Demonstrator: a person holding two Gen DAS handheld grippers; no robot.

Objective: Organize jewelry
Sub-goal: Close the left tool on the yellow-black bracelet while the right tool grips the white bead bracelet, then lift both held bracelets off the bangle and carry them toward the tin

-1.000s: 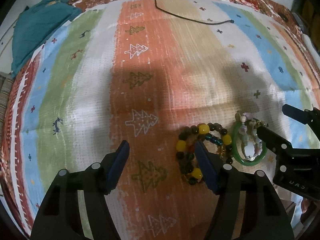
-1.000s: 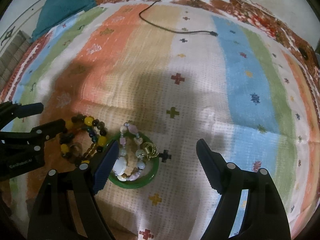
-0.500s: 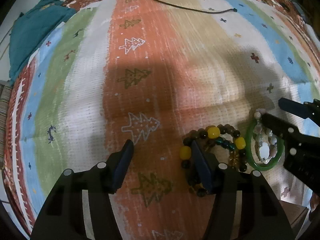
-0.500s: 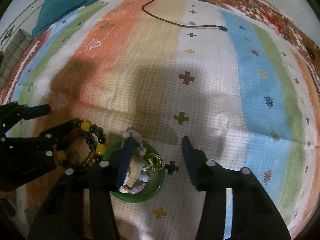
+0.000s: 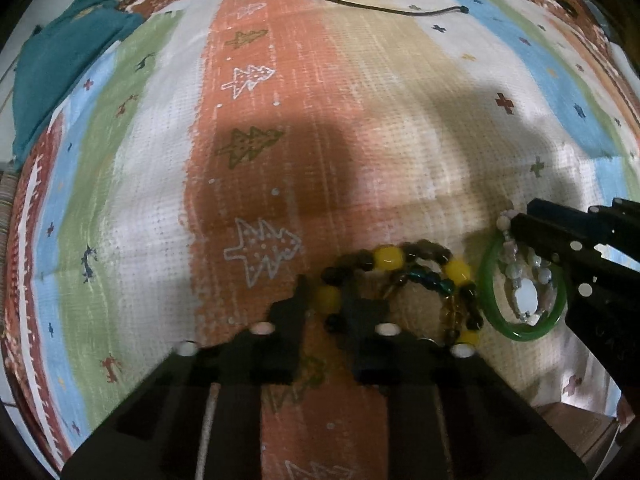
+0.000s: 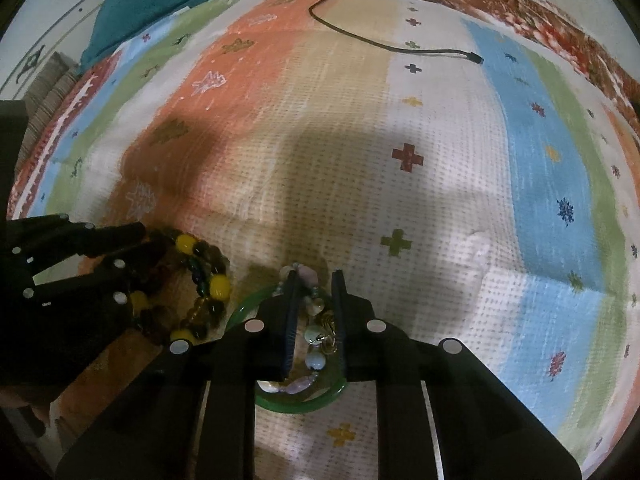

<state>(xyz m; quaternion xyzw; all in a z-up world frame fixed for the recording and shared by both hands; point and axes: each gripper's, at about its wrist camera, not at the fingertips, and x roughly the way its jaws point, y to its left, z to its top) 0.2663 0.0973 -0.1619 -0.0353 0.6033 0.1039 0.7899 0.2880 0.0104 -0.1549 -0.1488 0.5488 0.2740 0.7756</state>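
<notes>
Far left, a crumpled teal cloth (image 5: pixel 60 80) lies off the edge of the striped woven blanket (image 5: pixel 160 200), out of the way, w/ a thin black cable (image 6: pixel 396 46) trailing across the far end. Both jewelry clusters sit close together near the front edge, prob. so each tool can take one.

The left gripper (image 5: pixel 325 300) is pinched in on the dark-and-yellow beaded bracelet (image 5: pixel 400 264), one yellow bead between its fingers; a teal/amber strand is tangled inside that loop.

Just beside it, touching or nearly, the green glass bangle (image 5: pixel 490 300) lies flat w/ a pale pastel bead bracelet (image 6: pixel 314 356) and a small gold piece inside. The right gripper (image 6: pixel 314 280) is narrowed around those pale beads, bangle underneath. Looks like a simultaneous lift to separate them.
</notes>
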